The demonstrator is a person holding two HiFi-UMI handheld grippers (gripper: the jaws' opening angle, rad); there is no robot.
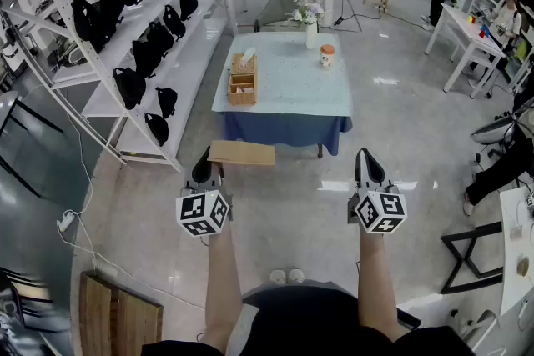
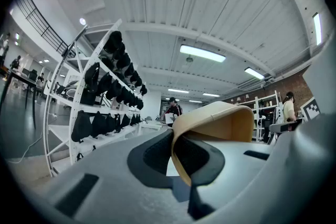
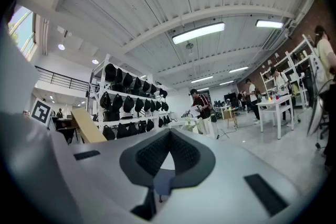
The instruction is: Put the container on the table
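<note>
Blue-draped desk [image 1: 288, 92] stands well ahead across the floor, waiting to receive the load. Tan wooden container [image 1: 241, 152] hangs in the air short of the desk's near edge, probably kept level for carrying. The left gripper [image 1: 206, 164] pinches its wall, while the right gripper [image 1: 370, 163] rides alongside, pressed together and empty.

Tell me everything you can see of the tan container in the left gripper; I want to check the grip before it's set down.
The container is a light tan, thin-walled rectangular box that looks wooden. It has a hollow inside and a rounded corner. The left gripper has its jaws shut on one wall, holding it roughly level in the air above the floor, short of the blue-clothed table. Nothing else touches it.
</note>
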